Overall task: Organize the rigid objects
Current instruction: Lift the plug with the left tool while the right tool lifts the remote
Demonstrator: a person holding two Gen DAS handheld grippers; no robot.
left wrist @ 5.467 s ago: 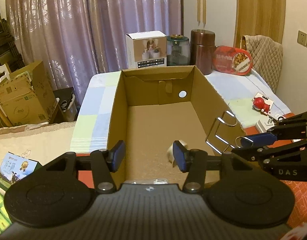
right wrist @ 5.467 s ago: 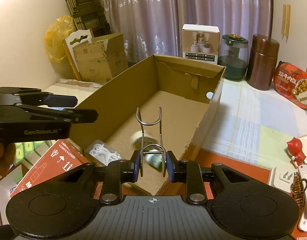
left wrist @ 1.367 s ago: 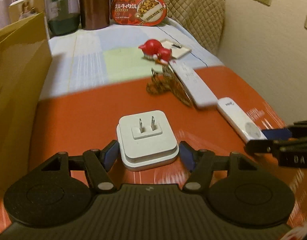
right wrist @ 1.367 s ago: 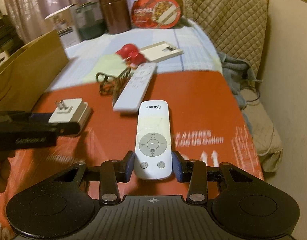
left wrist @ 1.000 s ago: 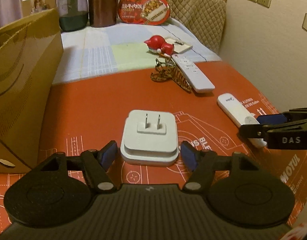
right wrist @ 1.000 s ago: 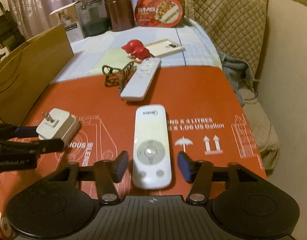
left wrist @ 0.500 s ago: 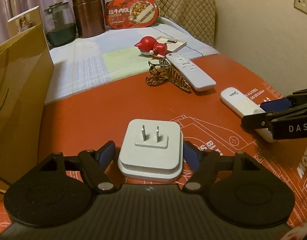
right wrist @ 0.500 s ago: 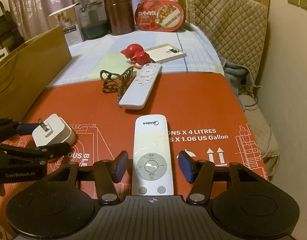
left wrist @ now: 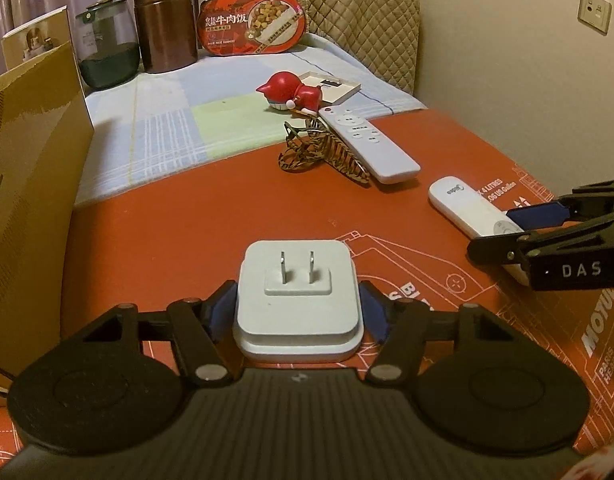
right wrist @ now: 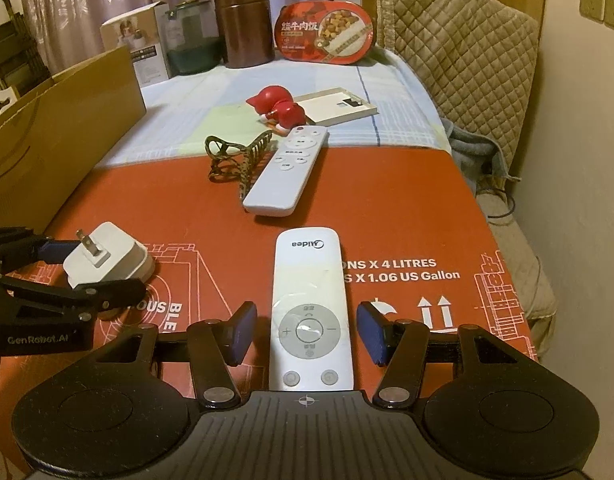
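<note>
A white plug adapter (left wrist: pixel 297 304) lies prongs-up on the red printed sheet (left wrist: pixel 167 232). My left gripper (left wrist: pixel 297 310) is closing around it, and both blue pads touch its sides. In the right wrist view the left gripper (right wrist: pixel 101 268) flanks the adapter (right wrist: pixel 111 262). A white Midea remote (right wrist: pixel 309 300) lies between the fingers of my right gripper (right wrist: pixel 307 334). Its jaws are closing, with a gap still showing on each side. The left wrist view shows the right gripper (left wrist: pixel 497 232) over the near end of that remote (left wrist: pixel 467 208).
A longer white remote (right wrist: pixel 291 168), a tortoiseshell hair claw (right wrist: pixel 235 156) and a red figurine (right wrist: pixel 279 110) lie farther back. The open cardboard box (left wrist: pixel 27 200) stands at the left. Jars, a food tray and a quilted chair back are at the far end.
The left gripper's jaws have narrowed from standing clear of the adapter to touching it. The right jaws have come in slightly around the Midea remote. Neither object has moved.
</note>
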